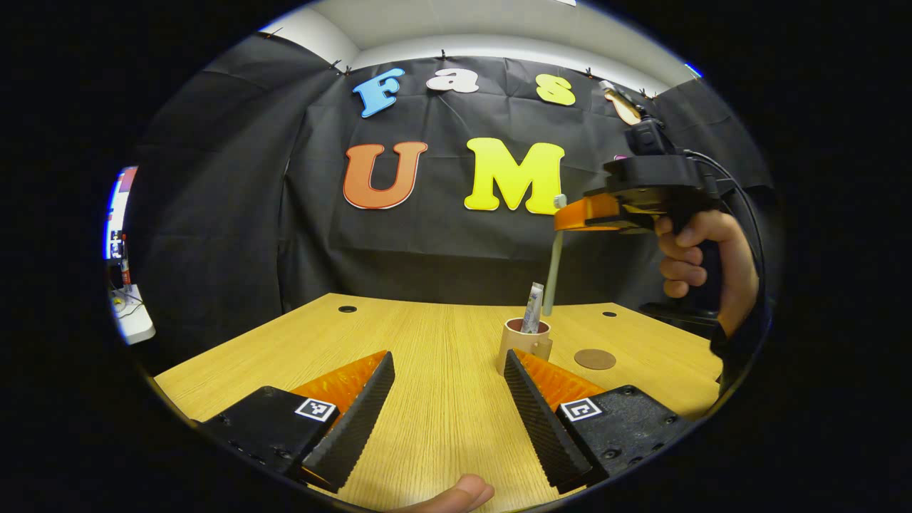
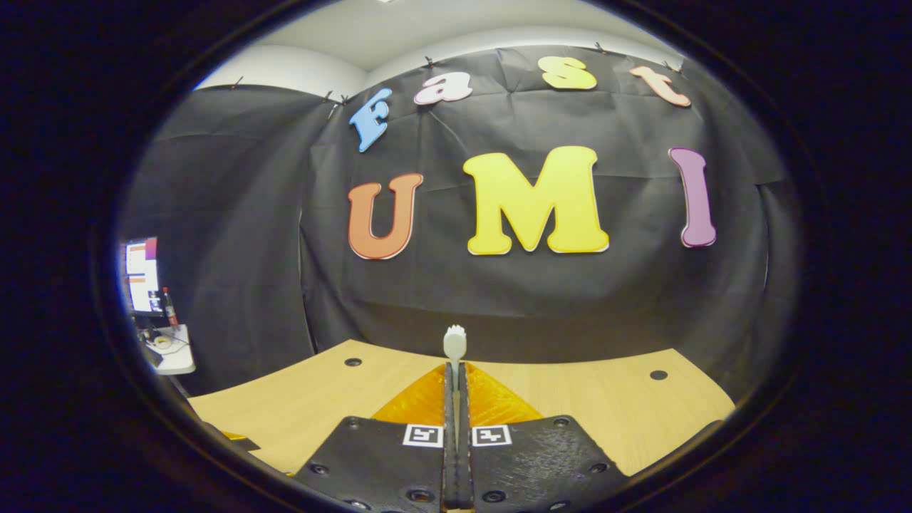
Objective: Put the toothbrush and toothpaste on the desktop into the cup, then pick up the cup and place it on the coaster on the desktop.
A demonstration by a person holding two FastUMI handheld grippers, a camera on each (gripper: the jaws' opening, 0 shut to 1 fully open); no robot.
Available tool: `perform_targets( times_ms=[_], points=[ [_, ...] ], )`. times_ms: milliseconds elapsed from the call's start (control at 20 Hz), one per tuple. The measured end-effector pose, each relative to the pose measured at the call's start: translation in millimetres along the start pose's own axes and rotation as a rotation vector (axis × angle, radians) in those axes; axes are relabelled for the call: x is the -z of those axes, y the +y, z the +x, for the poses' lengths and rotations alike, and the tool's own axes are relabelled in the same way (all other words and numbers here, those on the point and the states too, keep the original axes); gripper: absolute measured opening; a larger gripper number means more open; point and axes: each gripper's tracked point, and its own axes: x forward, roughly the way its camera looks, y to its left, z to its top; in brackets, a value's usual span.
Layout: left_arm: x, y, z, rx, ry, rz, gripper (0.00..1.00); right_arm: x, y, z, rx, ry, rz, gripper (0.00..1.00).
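A tan cup stands on the wooden desktop, with the toothpaste tube upright inside it. The right gripper, held by a hand, hangs above the cup and is shut on a pale toothbrush that points down, its lower end just over the cup's far rim. In the right gripper view the brush head sticks up past my right gripper, whose fingers are pressed together on the handle. My left gripper stands open low over the desk, just in front of the cup. A round brown coaster lies right of the cup.
Cable holes mark the desk's far edge, also a cable hole at the far right. A small white side table with a monitor stands off to the left. A thumb tip shows at the bottom edge.
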Motion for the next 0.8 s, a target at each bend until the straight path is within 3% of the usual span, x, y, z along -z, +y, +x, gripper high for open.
perform_targets(
  times_ms=[100,300,550,700,800],
  points=[
    [1.2,9.3,-4.1,-0.015,-0.017,-0.021,0.98,10.2,1.0,12.3,0.043,0.011,-0.030,0.00],
    [11.2,22.4,-7.6,-0.020,-0.012,-0.049,0.98,23.5,16.0,26.2,0.043,0.036,-0.010,0.00],
    [29.2,34.3,-9.4,-0.021,0.021,-0.097,0.98,29.7,11.3,33.8,0.091,0.023,-0.068,0.01],
    [45.6,41.4,-7.4,-0.039,0.072,-0.104,0.98,29.2,0.9,26.8,0.127,-0.006,-0.108,0.93],
    [52.7,44.4,-3.6,-0.047,0.096,-0.110,0.98,30.2,-6.0,20.5,0.144,-0.020,-0.128,0.95]
  ],
)
